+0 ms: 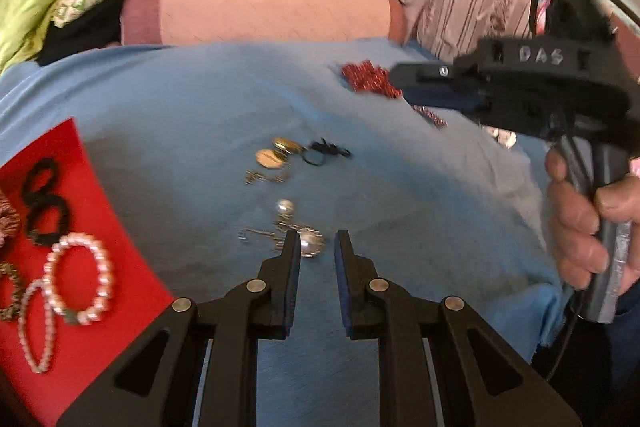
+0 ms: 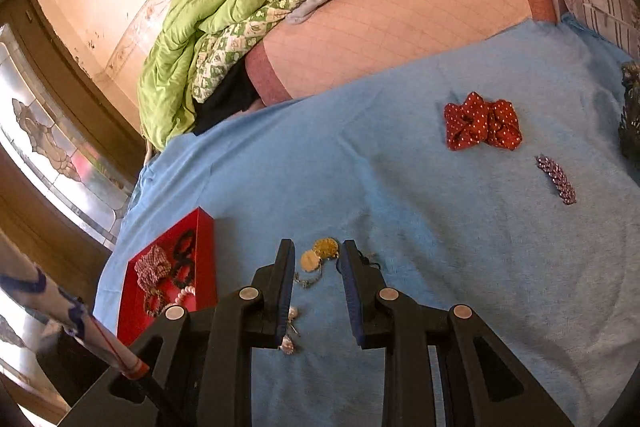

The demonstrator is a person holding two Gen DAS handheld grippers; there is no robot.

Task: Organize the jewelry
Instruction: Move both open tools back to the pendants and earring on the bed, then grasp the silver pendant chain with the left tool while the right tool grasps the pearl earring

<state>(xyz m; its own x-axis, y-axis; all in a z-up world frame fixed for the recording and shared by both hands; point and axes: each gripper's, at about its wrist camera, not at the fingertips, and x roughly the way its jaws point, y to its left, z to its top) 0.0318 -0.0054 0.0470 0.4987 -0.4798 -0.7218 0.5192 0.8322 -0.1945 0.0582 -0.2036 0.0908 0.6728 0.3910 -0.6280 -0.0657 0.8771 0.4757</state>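
Jewelry lies scattered on a blue cloth (image 2: 440,267): gold disc earrings (image 2: 320,254), pearl bracelets (image 1: 80,277) in a red tray (image 2: 202,227). Left gripper (image 1: 318,247) and right gripper (image 2: 316,259) jaws stand slightly parted, grasping nothing.

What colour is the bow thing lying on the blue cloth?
The bow is dark red with small white dots, clearest in the right wrist view.

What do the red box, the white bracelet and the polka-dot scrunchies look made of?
Red box: probably matte card; thin flat walls, no shine.
White bracelet: pearl-like beads, glossy; real or imitation unclear.
Scrunchies: gathered red fabric with white dots, matte and puckered.
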